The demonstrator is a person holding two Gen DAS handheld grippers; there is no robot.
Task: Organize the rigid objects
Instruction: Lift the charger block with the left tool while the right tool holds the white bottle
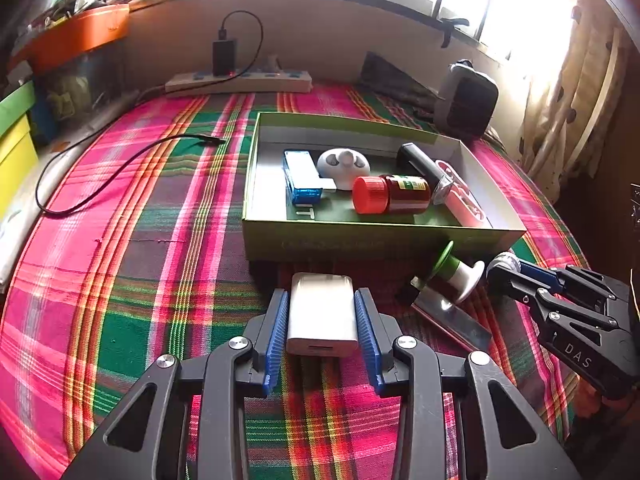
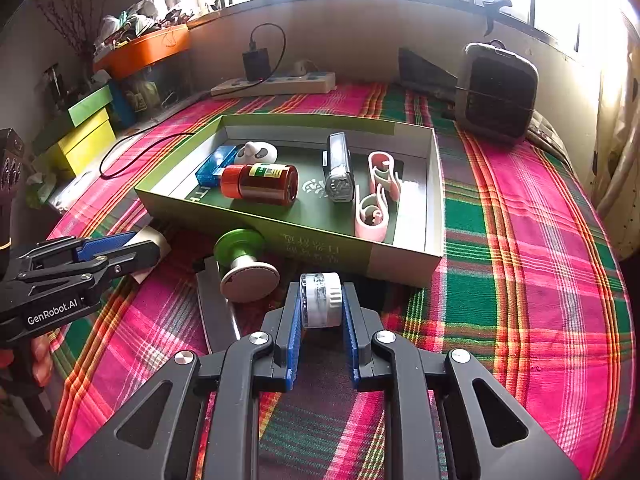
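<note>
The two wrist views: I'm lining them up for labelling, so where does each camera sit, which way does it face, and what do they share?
Left wrist: on the left gripper, looking down along its fingers at the silver power bank it clamps; right gripper at the right edge.
Right wrist: on the right gripper, looking down at the small white jar it clamps; left gripper at the left edge.
Shared: green box, red-capped bottle, plaid cloth, window wall.
</note>
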